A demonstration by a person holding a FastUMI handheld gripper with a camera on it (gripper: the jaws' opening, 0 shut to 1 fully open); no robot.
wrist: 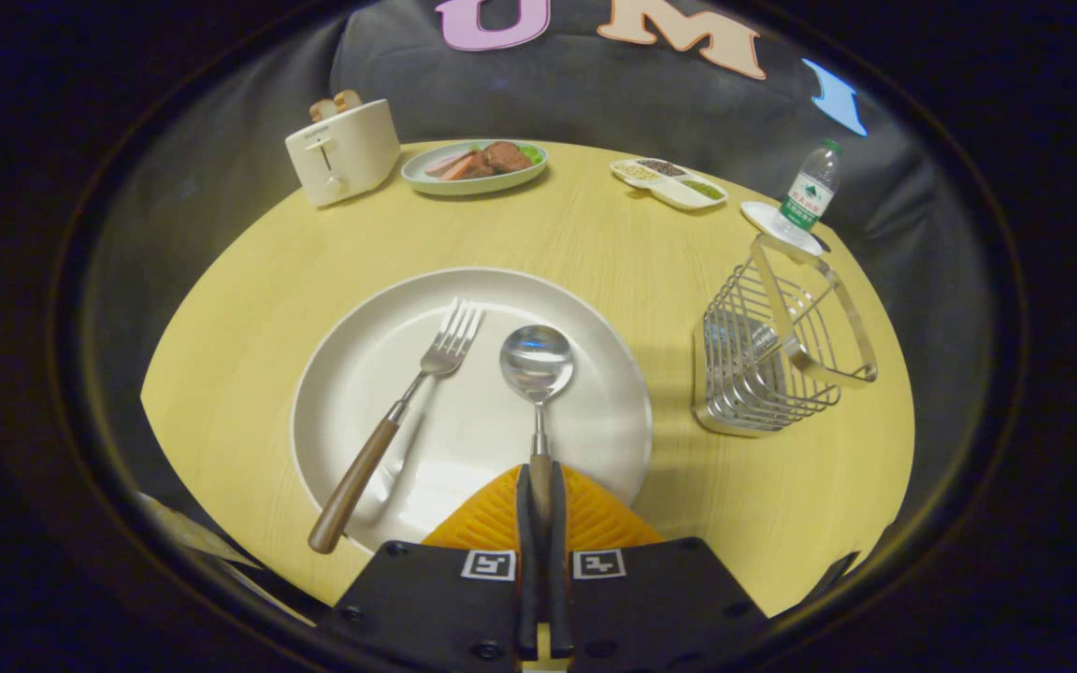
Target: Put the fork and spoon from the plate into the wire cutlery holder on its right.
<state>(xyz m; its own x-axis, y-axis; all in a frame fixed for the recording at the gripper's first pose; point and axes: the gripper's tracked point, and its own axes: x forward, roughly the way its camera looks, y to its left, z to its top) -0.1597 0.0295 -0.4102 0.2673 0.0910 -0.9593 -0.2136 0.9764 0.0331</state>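
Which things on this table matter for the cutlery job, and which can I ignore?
For the job: spoon, its handle clamped between the fingers of the gripper; fork, lying on the plate; wire cutlery holder, to the plate's right.

Just lying about: toaster, dish of meat, divided tray, water bottle on its saucer.

Warm, moderately bright overhead light. Bench [249, 308] evenly lit; booth wall behind it dim. Soft shadows fall beside the fork [395, 416] on the plate [351, 374]. Small glare spot on spoon bowl [537, 360]. Plate sharp; strong fisheye bowing of bench edge away from plate, slight softness there.
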